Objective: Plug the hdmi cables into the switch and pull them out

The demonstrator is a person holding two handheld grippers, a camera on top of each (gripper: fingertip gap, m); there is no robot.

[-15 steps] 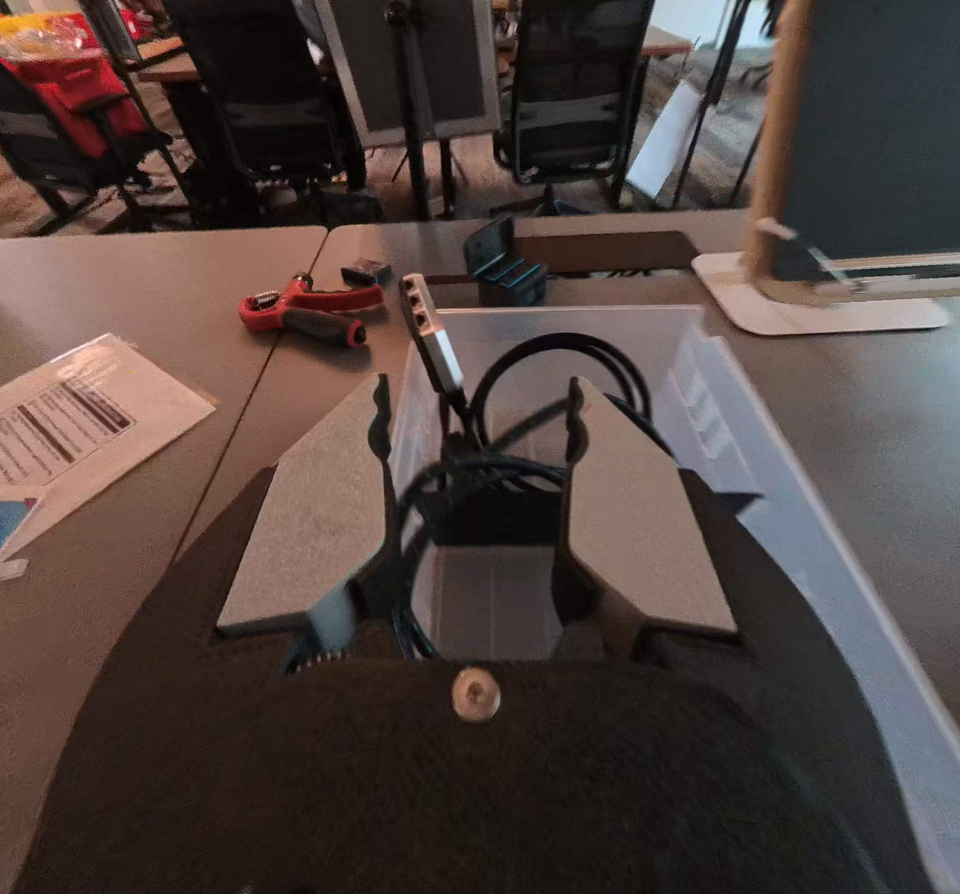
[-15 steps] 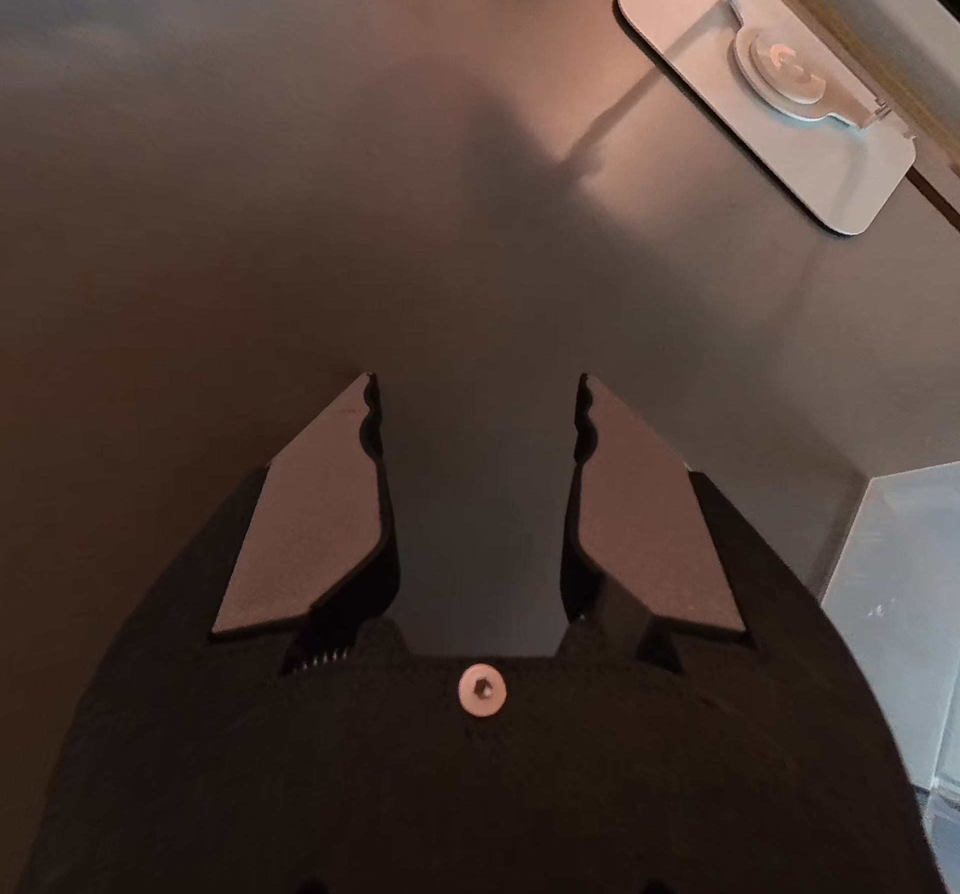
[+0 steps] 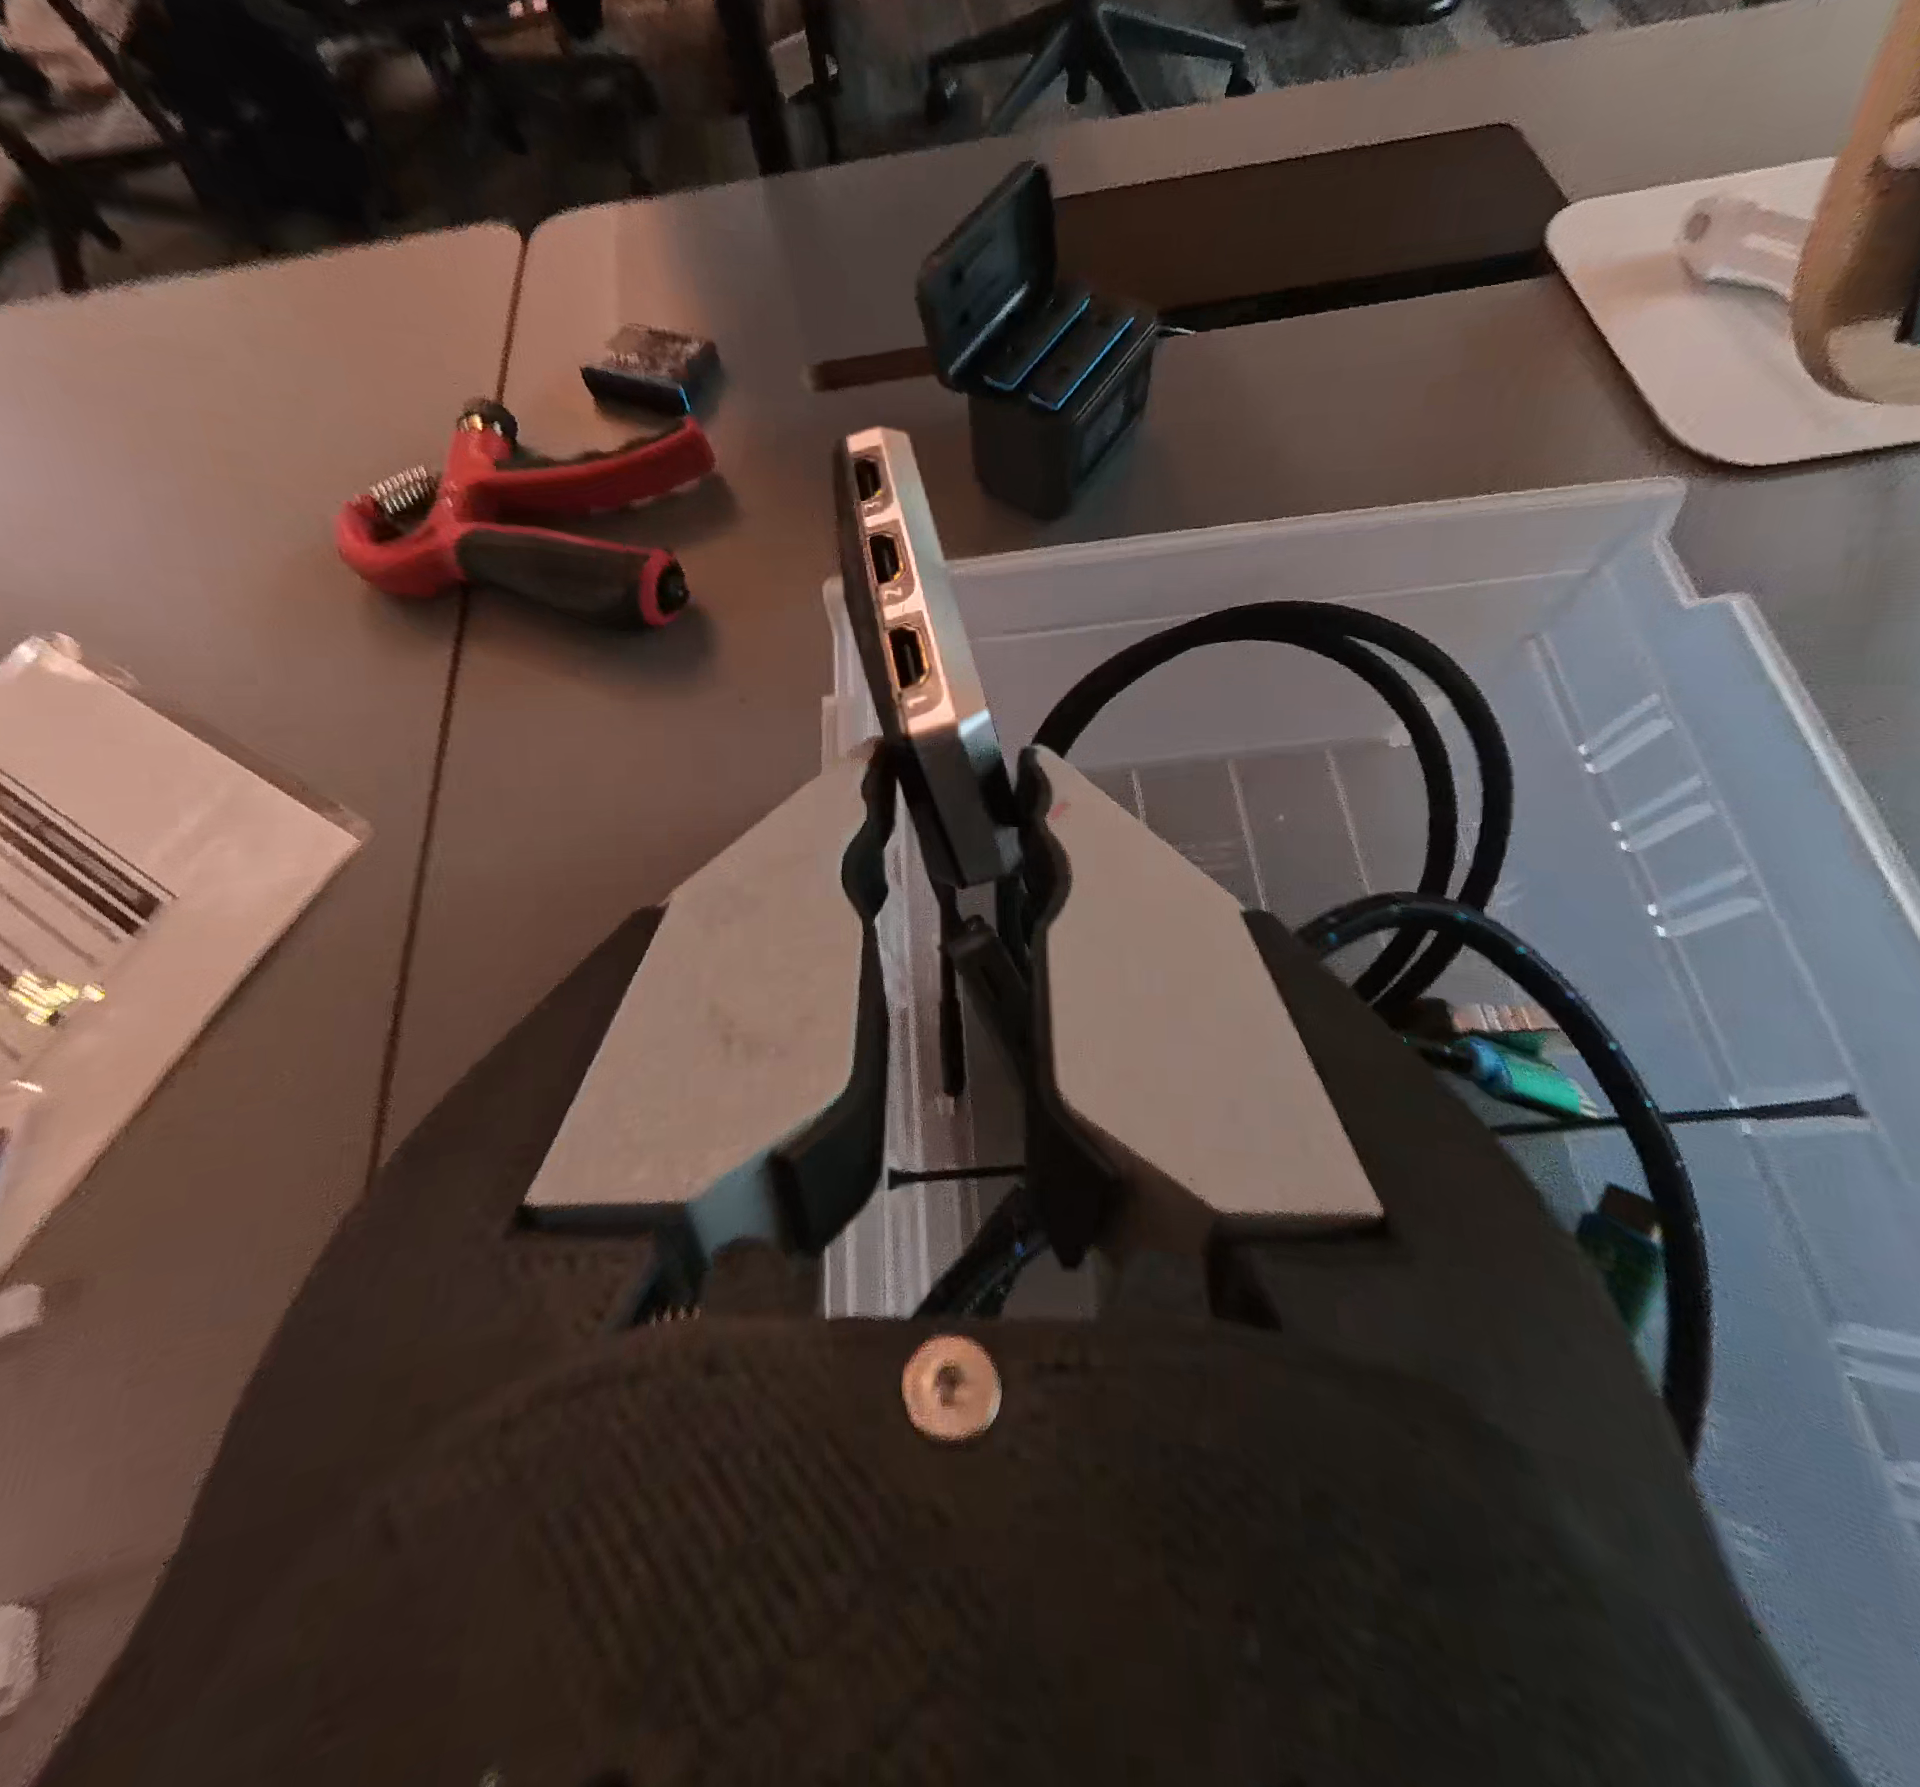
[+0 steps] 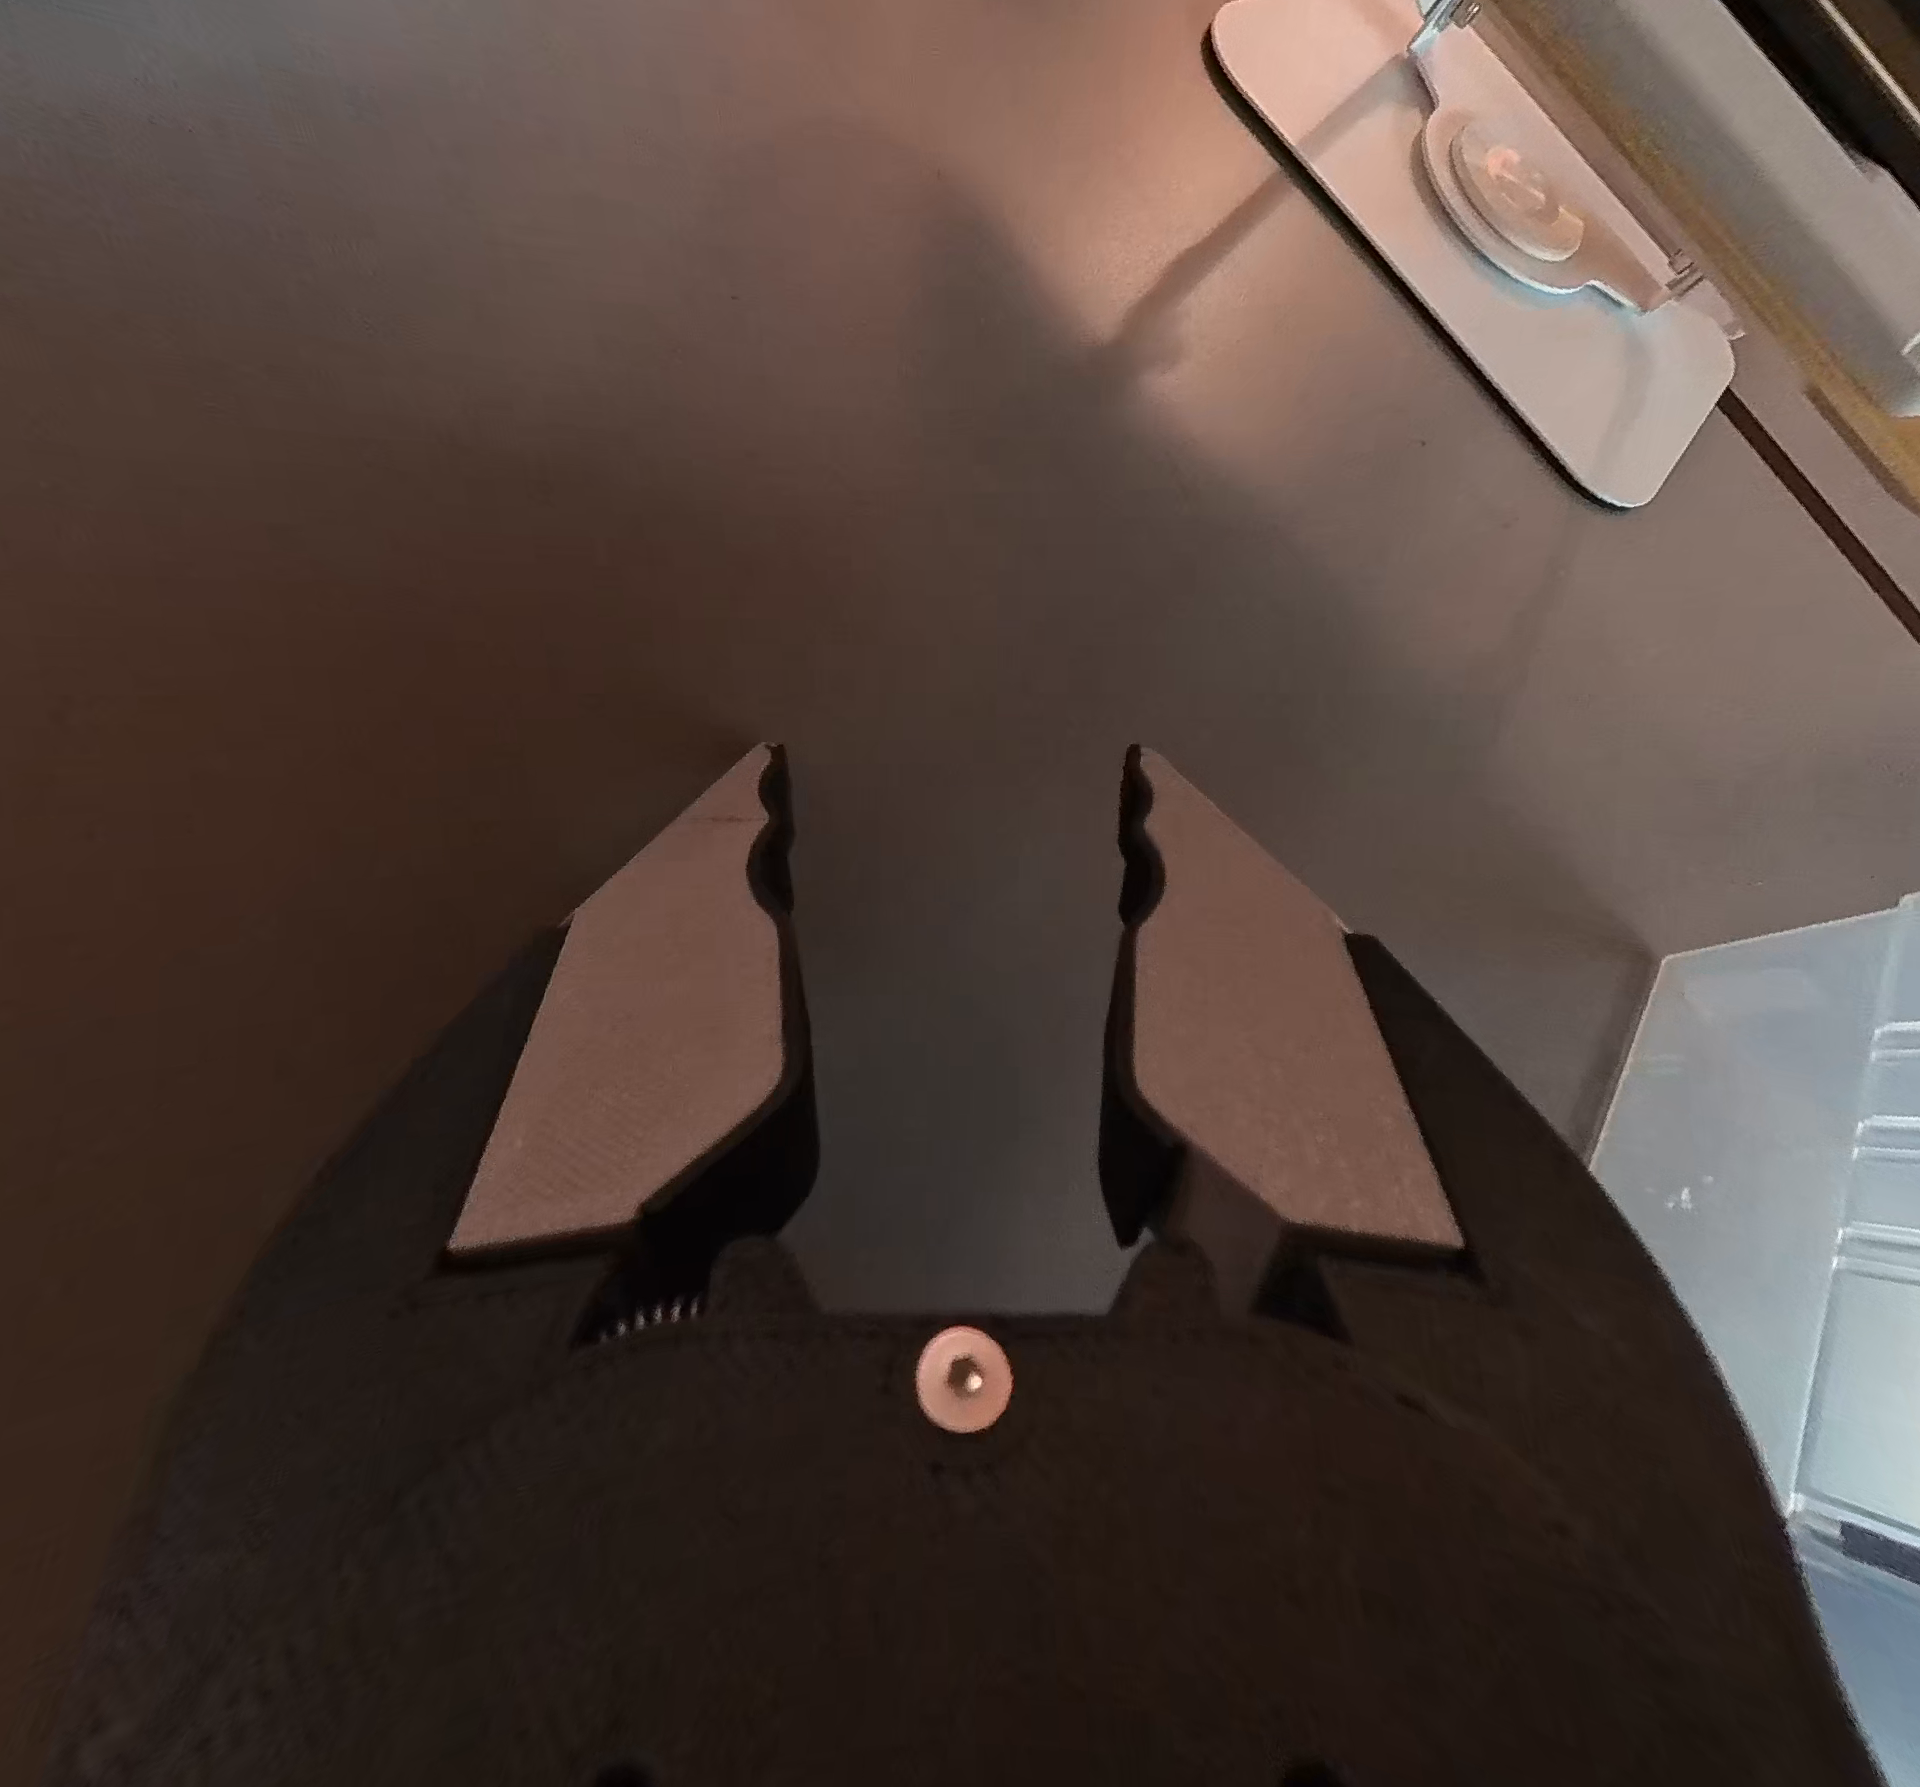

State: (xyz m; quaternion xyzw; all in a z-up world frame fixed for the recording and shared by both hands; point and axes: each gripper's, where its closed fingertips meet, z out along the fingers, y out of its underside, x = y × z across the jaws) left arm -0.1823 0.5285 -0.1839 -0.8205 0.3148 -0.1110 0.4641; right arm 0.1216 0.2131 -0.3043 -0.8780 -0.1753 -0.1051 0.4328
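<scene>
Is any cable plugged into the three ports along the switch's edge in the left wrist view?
No: all three ports on the switch show open and empty, while the black cables lie coiled in the clear bin.

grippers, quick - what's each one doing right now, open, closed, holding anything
Left gripper: closed on the lower end of the silver hdmi switch, which stands upright.
Right gripper: open, holding nothing, over the bare table.
</scene>
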